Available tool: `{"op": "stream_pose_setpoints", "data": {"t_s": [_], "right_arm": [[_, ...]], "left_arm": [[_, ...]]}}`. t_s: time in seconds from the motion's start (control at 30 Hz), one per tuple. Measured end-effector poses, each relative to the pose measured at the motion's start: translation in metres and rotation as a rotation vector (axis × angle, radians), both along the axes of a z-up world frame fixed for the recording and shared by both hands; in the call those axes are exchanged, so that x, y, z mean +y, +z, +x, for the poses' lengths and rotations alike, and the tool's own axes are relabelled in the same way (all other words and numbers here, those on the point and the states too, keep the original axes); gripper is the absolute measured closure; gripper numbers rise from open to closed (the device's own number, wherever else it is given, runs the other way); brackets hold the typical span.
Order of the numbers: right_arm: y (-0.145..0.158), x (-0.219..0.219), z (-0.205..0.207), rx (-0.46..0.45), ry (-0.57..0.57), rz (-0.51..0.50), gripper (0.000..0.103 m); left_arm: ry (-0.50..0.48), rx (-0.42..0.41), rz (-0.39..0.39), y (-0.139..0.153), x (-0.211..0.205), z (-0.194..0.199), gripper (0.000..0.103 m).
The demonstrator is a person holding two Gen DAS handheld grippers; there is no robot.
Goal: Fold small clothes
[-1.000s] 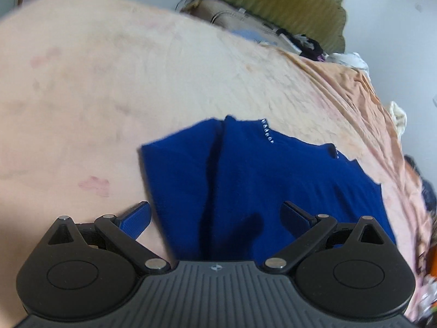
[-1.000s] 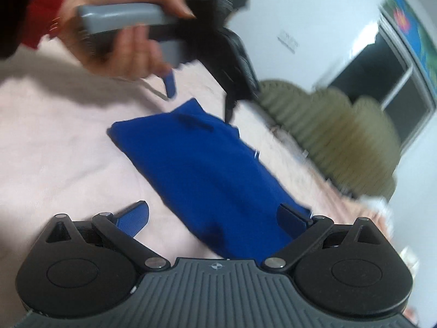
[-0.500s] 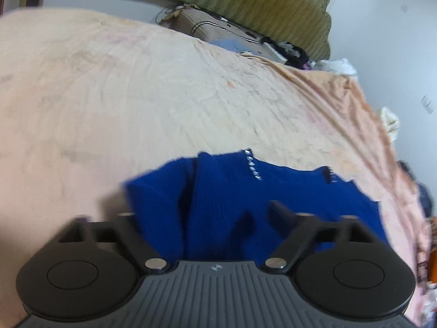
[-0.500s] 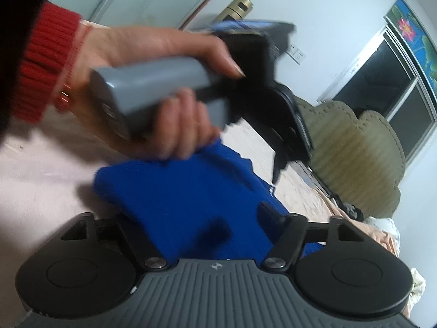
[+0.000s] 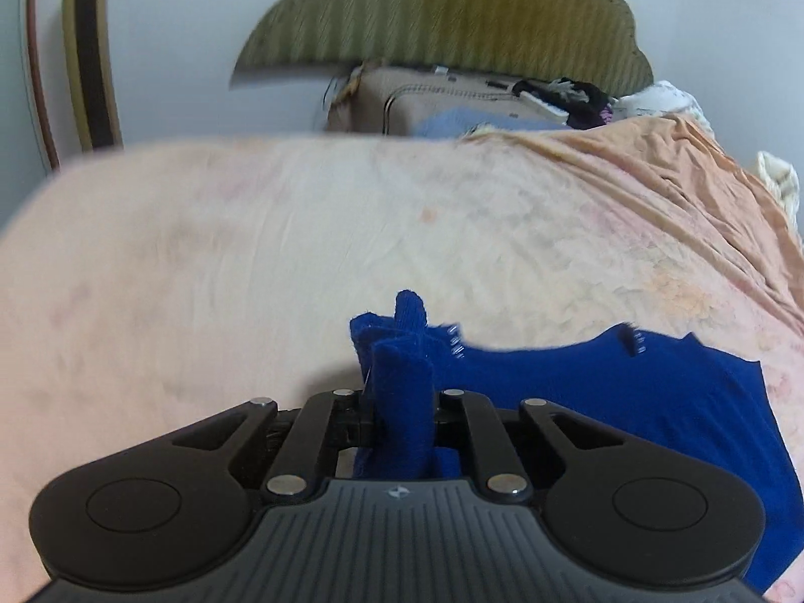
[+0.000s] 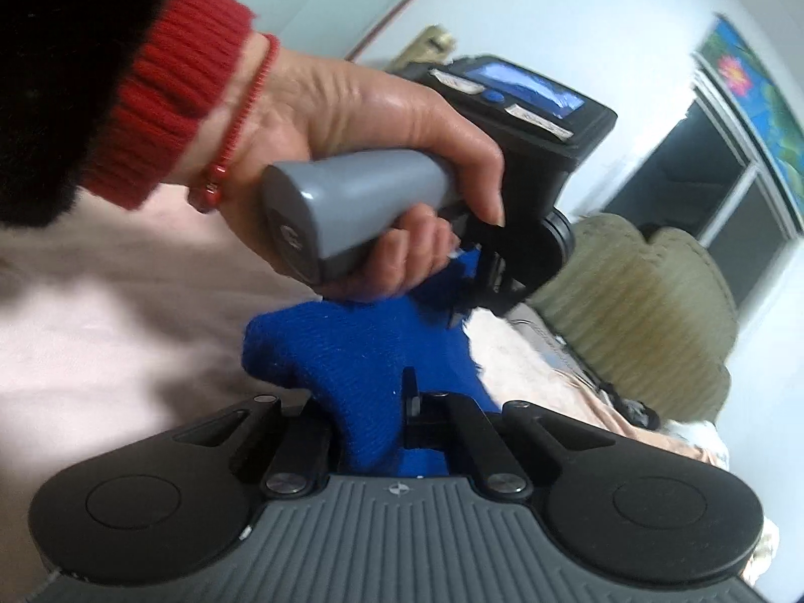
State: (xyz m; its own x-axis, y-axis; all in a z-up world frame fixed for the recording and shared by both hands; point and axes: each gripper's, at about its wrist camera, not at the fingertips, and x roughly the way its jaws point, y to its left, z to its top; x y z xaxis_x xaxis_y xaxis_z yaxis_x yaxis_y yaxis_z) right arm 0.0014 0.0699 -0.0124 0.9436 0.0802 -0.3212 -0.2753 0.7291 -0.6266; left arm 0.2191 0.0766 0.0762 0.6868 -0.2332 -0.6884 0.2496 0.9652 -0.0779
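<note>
A small dark-blue knit garment (image 5: 603,402) lies on the pink bedsheet (image 5: 251,251). In the left wrist view my left gripper (image 5: 402,397) has its jaws closing on a bunched-up corner of the garment, and the cloth stands up between the fingers. In the right wrist view my right gripper (image 6: 382,402) is shut on another corner of the blue garment (image 6: 352,346), lifted a little off the sheet. Just beyond it a person's hand (image 6: 377,115) in a red cuff holds the left gripper (image 6: 472,296), whose tip is buried in the cloth.
An olive ribbed headboard (image 5: 452,15) stands behind the bed. A beige bag (image 5: 427,105) and a heap of clothes (image 5: 578,95) lie at its foot. The sheet is rumpled on the right (image 5: 678,191). A dark window (image 6: 728,176) is at the right.
Both grippers went from wide open to closed on the garment's corners. The left one has lifted its corner, bunching the cloth, and tilted up toward the headboard.
</note>
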Motion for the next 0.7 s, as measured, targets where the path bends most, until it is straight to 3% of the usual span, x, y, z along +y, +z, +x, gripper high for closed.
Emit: {"op": "stream_pose_setpoints", "data": {"t_s": [0.13,0.27,0.7], "right_arm": [[0.022,-0.039,-0.012,-0.042,-0.078,0.084,0.100],[0.038,-0.086,-0.024,-0.056,-0.160,0.176,0.100],[0.031,-0.233,-0.041,0.040,-0.363,0.606,0.100]], "left_arm": [[-0.021,-0.067,0.084,0.026,-0.047,-0.015,0.092],[-0.041,-0.080,0.117,0.033,-0.095,-0.021,0.092],[-0.194,-0.093,0.271,0.000,-0.255,-0.037,0.092]]}}
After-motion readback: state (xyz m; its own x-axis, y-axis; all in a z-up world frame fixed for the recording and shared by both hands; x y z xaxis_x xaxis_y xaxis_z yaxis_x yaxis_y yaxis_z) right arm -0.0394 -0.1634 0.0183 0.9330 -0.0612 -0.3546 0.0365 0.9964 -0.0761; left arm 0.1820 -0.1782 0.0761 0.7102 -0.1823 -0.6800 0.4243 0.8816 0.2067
